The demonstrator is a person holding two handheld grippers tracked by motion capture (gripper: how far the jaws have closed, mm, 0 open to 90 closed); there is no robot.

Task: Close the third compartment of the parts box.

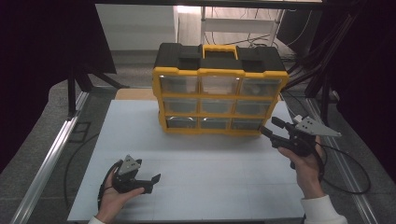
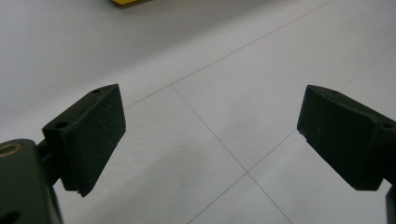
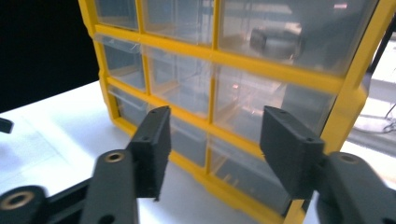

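Observation:
A yellow and black drawer cabinet [image 1: 219, 74] stands upright at the back of the white table [image 1: 196, 168], with three rows of three clear drawers, all pushed in. My right gripper [image 1: 271, 127] hovers just off the cabinet's lower right corner, pointing at it. In the right gripper view its jaws [image 3: 215, 149] stand open in front of the lower drawers of the cabinet [image 3: 243, 58], with nothing between them. A small dark object [image 3: 261, 39] lies inside an upper drawer. My left gripper [image 1: 152, 183] rests low at the front left, open [image 2: 210, 130] over bare table.
Metal rails run along the table's left side [image 1: 46, 158] and right side [image 1: 348, 163]. A cable [image 1: 355, 186] trails from the right gripper over the right rail. Dark curtains [image 1: 42, 56] hang on both sides and a white shelf frame [image 1: 238, 23] stands behind the cabinet.

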